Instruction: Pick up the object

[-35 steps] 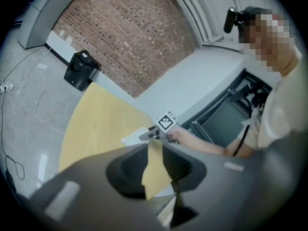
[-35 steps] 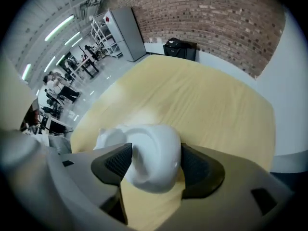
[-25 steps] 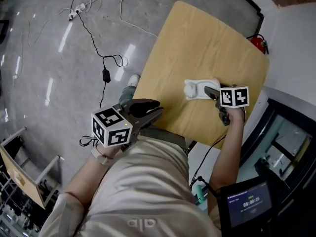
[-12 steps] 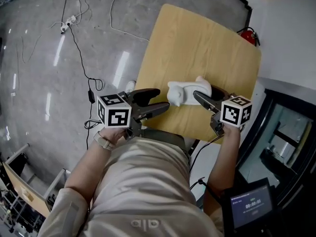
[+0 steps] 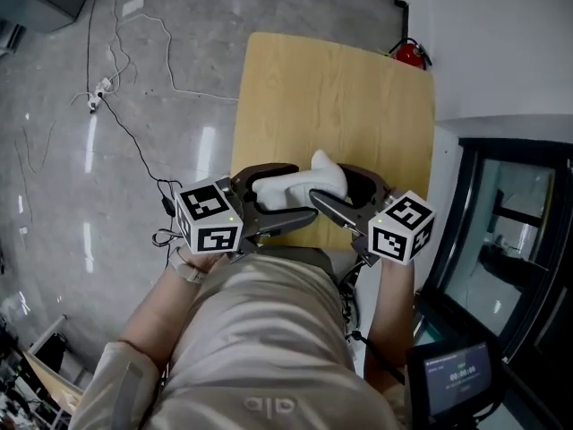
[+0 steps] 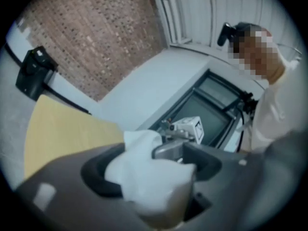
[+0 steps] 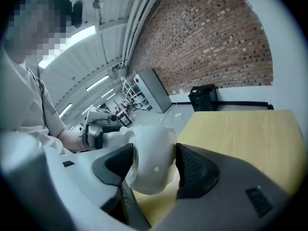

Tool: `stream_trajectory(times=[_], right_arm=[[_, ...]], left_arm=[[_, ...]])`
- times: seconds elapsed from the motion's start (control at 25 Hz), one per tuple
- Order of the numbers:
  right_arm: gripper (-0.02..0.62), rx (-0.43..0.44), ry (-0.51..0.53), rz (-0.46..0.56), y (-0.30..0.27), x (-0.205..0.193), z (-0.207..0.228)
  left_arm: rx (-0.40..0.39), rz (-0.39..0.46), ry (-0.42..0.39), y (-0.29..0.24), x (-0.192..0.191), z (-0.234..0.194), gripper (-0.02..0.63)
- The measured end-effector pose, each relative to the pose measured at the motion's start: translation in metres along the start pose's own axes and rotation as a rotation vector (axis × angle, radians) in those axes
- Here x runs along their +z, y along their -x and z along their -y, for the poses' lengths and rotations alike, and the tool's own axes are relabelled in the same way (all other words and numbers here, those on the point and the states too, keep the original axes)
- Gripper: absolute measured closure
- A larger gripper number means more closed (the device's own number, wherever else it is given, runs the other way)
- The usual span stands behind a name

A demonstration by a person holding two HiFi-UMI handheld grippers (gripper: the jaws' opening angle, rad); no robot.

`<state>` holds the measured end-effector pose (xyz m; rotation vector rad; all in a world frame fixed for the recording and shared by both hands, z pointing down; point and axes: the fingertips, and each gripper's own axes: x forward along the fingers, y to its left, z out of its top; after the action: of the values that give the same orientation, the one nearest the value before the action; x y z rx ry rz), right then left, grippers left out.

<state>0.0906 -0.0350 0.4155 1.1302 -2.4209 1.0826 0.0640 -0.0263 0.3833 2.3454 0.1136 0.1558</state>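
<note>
The right gripper's (image 5: pixel 333 188) ribbed dark pads clamp the smooth white moulded figure (image 5: pixel 295 184) over the pale wooden table's (image 5: pixel 331 88) near edge. The left gripper's (image 5: pixel 303 193) jaws, just opening, stand wide around it.

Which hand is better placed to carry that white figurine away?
Right. The right tongs are clamped on the white figurine, pressing both its sides. The left tongs have just been opening; the figurine sits between them, unpressed.
</note>
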Motion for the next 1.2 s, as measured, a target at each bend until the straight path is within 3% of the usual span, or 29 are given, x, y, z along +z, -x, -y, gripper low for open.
stream_trajectory(times=[0.2,0.28,0.36,0.48,0.68,0.8,0.92,1.04,1.12,1.2], right_arm=[[0.308,-0.03,0.04,0.068,0.0,0.009,-0.015],[0.308,-0.043,0.075,0.11,0.001,0.017,-0.024],[0.308,-0.057,0.114,0.159,0.005,0.03,-0.031],[0.308,-0.079,0.152,0.196,0.009,0.046,-0.036],[0.307,-0.191,0.266,0.223,0.02,0.062,-0.033],[0.307,-0.359,0.509,0.152,0.025,0.07,-0.032],[0.307,-0.607,0.903,-0.016,0.024,0.077,-0.032],[0.307,-0.836,1.307,-0.118,0.016,0.094,-0.037],[0.307,-0.889,1.48,-0.13,0.007,0.105,-0.046],[0.307,-0.881,1.585,-0.125,-0.002,0.113,-0.056]], left_arm=[[0.043,-0.145,-0.255,0.008,0.003,0.014,0.252],[0.042,-0.147,-0.326,0.014,0.009,0.021,0.252],[0.028,-0.105,-0.332,0.02,0.02,0.026,0.252],[-0.009,-0.035,-0.27,0.026,0.035,0.028,0.252],[-0.057,0.123,0.071,0.031,0.062,-0.001,0.252],[0.008,0.119,0.094,0.033,0.066,-0.021,0.252],[0.092,0.049,-0.008,0.033,0.065,-0.032,0.252],[0.126,-0.003,-0.133,0.034,0.067,-0.03,0.252],[0.15,-0.035,-0.19,0.036,0.069,-0.029,0.252],[0.175,-0.079,-0.239,0.036,0.067,-0.028,0.252]])
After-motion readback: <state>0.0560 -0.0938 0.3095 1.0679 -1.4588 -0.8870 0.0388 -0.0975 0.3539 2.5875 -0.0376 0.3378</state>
